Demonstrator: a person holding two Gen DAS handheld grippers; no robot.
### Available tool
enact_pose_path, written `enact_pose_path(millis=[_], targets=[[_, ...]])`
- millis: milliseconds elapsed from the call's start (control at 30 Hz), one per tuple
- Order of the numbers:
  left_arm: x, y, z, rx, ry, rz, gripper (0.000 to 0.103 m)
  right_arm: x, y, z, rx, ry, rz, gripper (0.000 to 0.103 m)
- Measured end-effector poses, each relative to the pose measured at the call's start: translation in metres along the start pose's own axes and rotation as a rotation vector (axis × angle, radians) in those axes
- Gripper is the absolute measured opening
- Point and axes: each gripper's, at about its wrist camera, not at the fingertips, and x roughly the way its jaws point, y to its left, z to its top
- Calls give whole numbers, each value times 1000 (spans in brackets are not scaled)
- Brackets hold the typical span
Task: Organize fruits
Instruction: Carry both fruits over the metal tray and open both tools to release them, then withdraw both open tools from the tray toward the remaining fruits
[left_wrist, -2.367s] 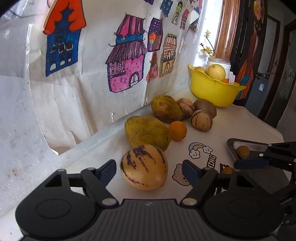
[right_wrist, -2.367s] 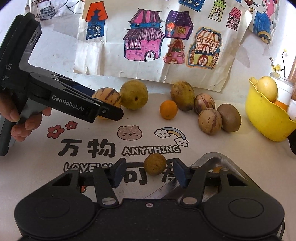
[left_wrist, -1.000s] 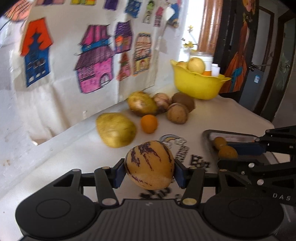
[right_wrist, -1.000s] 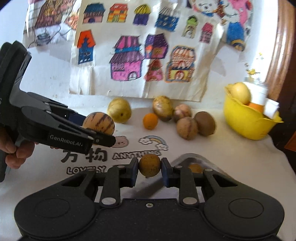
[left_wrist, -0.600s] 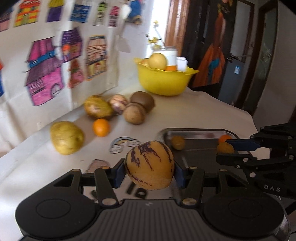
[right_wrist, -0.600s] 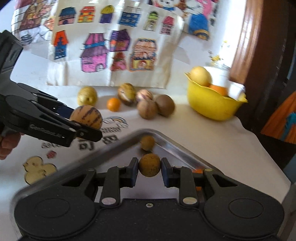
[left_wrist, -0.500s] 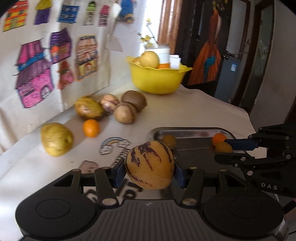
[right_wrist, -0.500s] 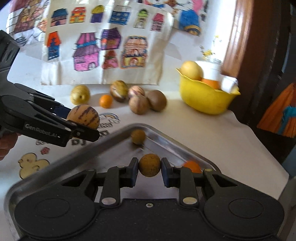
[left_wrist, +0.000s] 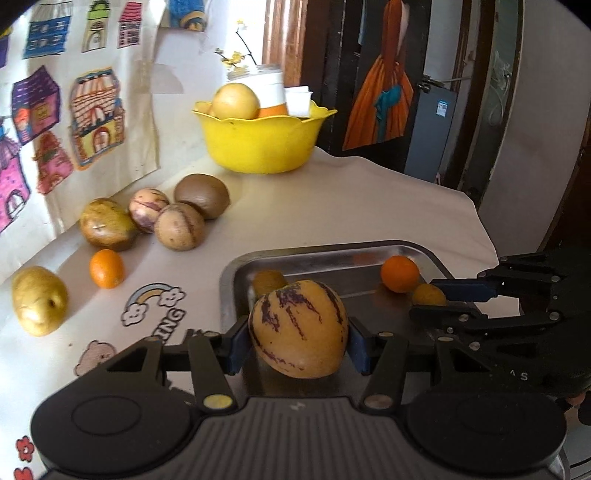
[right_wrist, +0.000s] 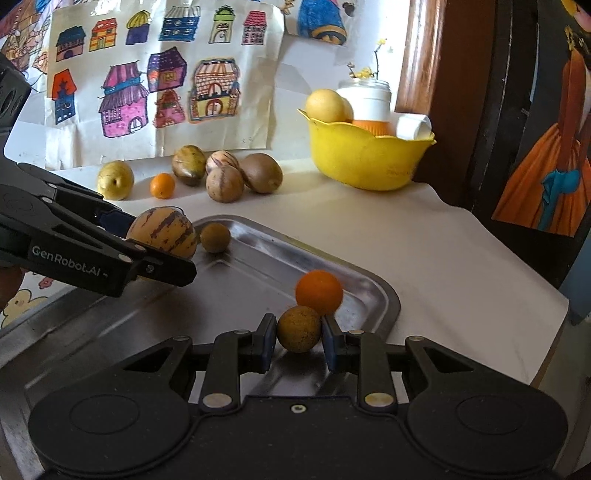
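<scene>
My left gripper (left_wrist: 297, 345) is shut on a yellow melon with purple stripes (left_wrist: 298, 328) and holds it over the near left part of the metal tray (left_wrist: 332, 254). The melon also shows in the right wrist view (right_wrist: 162, 230). My right gripper (right_wrist: 299, 338) is shut on a small brown round fruit (right_wrist: 298, 329), low over the tray (right_wrist: 376, 291), right beside an orange (right_wrist: 319, 289). It shows in the left wrist view (left_wrist: 428, 295) too. Another small brown fruit (right_wrist: 215, 238) lies in the tray's far corner.
Loose fruit lies by the wall: a yellow pear-like fruit (left_wrist: 40, 301), a small orange (left_wrist: 106, 268), several brown and striped fruits (left_wrist: 179, 226). A yellow bowl (left_wrist: 258, 142) with fruit and white cups stands at the back. The table edge (right_wrist: 535, 332) runs along the right.
Both grippers have carried their fruit from the table mat to over the tray. The right one has sunk down beside the orange.
</scene>
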Motion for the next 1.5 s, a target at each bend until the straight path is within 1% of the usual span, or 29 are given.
enact_pose_path(millis=[467,633,800,867,967,1033,1100,1133,1167,1200,1233,1333,1500], targets=[[14,-2,-3,7,19,6,58,0,2,-6,-24,-13,-12,30],[13,1,-2,-20,26,-8,60,-3,3,-6,-30,-13,-24,32],[1,1,-2,-21,-11,-8,70,-14,3,-5,-34,-21,-42,40],[-5,1,-3,-24,-23,-5,72,-21,4,-5,-35,-25,-51,43],[-16,3,-5,-40,-41,3,78,-32,7,-4,-32,-32,-55,48],[-25,5,-7,-50,-56,13,84,-41,9,-4,-28,-37,-55,52],[-36,7,-10,-59,-72,20,88,-52,12,-4,-26,-42,-54,59],[-41,8,-11,-62,-78,22,92,-57,13,-4,-26,-45,-52,61],[-46,9,-14,-66,-84,27,94,-62,16,-5,-26,-47,-51,64],[-52,10,-16,-72,-91,34,99,-67,18,-5,-27,-49,-49,68],[-57,11,-19,-78,-99,40,102,-72,20,-6,-27,-50,-46,70],[-73,14,-26,-97,-114,39,102,-86,28,-9,-29,-52,-40,76],[-94,19,-42,-136,-106,26,103,-108,42,-15,-16,-46,-14,90]])
